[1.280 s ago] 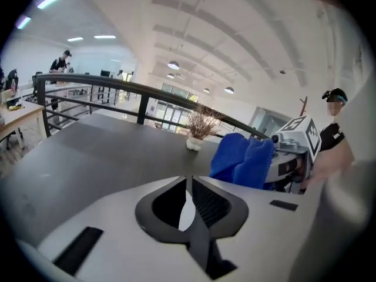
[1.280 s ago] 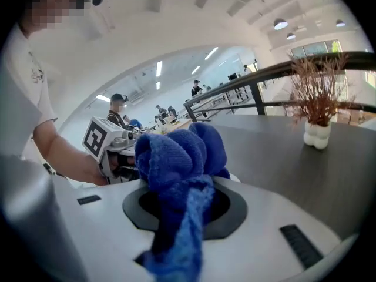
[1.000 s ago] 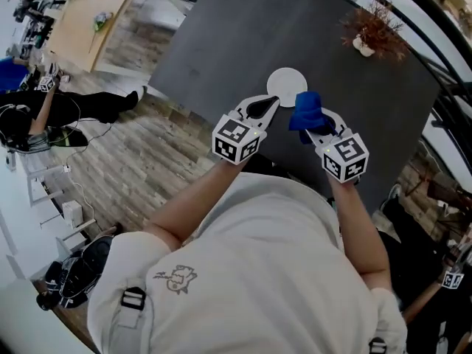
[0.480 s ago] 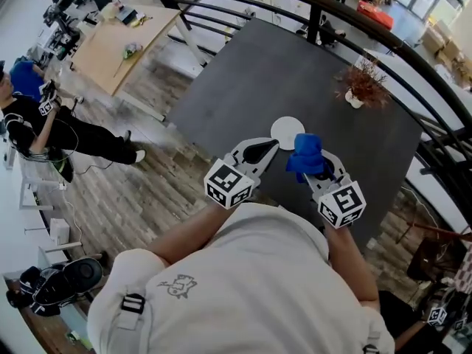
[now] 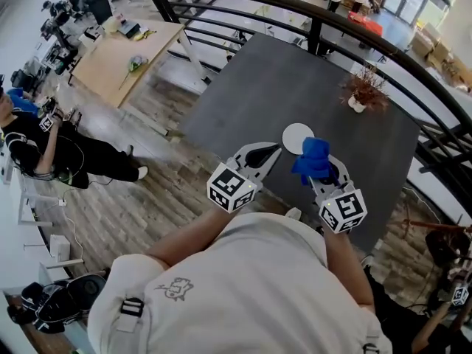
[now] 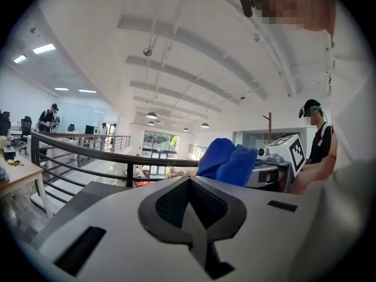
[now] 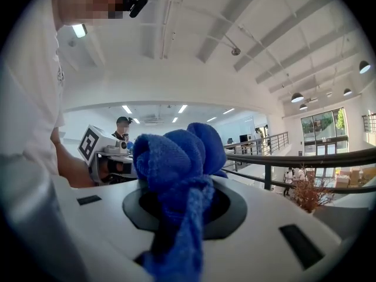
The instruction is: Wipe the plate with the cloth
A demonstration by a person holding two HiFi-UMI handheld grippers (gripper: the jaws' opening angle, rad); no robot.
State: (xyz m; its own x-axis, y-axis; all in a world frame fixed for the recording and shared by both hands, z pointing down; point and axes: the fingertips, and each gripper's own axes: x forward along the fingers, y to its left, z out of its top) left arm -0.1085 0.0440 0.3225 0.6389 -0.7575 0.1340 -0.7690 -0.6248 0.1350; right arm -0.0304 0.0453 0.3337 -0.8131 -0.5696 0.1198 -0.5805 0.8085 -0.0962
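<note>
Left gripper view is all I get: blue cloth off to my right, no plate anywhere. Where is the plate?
Observer: Head view shows the plate, white and round, on the dark table, just beyond the tip of the left gripper in the picture.
Operator: Who holds the cloth?
Observer: The right gripper does. Its own view shows the jaws shut on the blue cloth, which bunches up out of them.
Operator: Is it on the plate?
Observer: Doesn't look so. The right gripper view looks out at the railing and ceiling, with no plate in it.
</note>
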